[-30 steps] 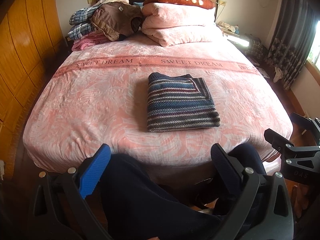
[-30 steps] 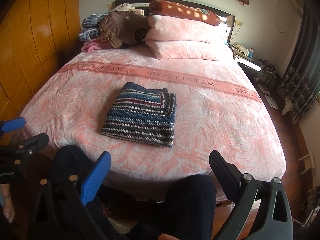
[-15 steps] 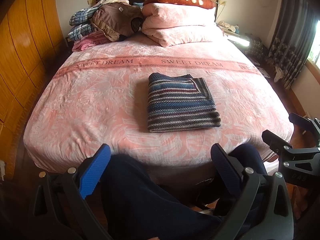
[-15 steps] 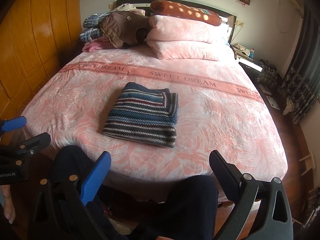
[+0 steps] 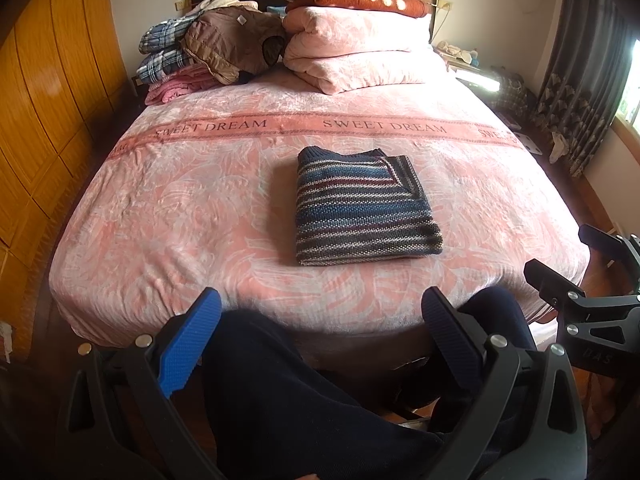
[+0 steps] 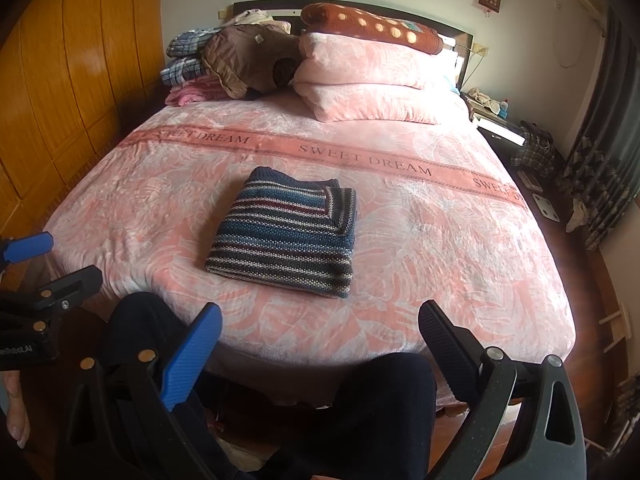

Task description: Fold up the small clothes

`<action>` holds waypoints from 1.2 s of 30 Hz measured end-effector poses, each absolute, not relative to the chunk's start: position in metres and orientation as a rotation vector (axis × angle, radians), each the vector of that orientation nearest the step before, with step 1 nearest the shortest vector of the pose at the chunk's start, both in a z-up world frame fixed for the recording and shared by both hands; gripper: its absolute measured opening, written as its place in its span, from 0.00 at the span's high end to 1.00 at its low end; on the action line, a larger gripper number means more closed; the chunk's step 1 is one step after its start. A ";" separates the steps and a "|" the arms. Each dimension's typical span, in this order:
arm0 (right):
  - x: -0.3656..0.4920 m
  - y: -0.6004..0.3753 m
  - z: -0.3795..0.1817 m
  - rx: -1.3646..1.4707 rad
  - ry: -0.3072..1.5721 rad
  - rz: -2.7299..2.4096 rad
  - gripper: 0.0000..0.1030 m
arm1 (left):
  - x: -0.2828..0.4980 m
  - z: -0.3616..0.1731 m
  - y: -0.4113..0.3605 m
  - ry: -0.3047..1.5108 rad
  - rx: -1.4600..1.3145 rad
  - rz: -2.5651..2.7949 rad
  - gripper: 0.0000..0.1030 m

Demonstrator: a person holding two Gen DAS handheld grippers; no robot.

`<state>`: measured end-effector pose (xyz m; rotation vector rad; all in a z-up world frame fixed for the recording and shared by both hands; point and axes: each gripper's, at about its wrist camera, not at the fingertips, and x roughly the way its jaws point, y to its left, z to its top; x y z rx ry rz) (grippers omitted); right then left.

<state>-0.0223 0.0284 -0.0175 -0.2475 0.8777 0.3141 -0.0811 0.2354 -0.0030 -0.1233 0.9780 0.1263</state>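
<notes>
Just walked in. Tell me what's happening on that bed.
A person sits at the foot of the bed, holding a two-finger gripper in each hand. The left gripper and right gripper are both open, empty, and held back over the person's dark-trousered legs. The striped sweater lies neatly folded in the middle of the pink bedspread, untouched. Other clothes are piled by the pillows.

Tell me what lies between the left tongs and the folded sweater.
Only bare pink bedspread separates the left tongs from the sweater; the person's dark-trousered leg sits nearer, between the fingers. The left wrist view shows it.
</notes>
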 end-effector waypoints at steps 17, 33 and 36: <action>-0.022 0.030 -0.018 -0.266 0.854 0.307 0.04 | -0.080 -0.006 0.237 0.981 -0.113 0.133 0.03; -0.019 0.035 -0.023 -0.263 0.863 0.308 0.04 | -0.081 -0.010 0.237 0.987 -0.115 0.138 0.03; -0.019 0.035 -0.023 -0.266 0.863 0.310 0.04 | -0.081 -0.010 0.237 0.988 -0.115 0.138 0.03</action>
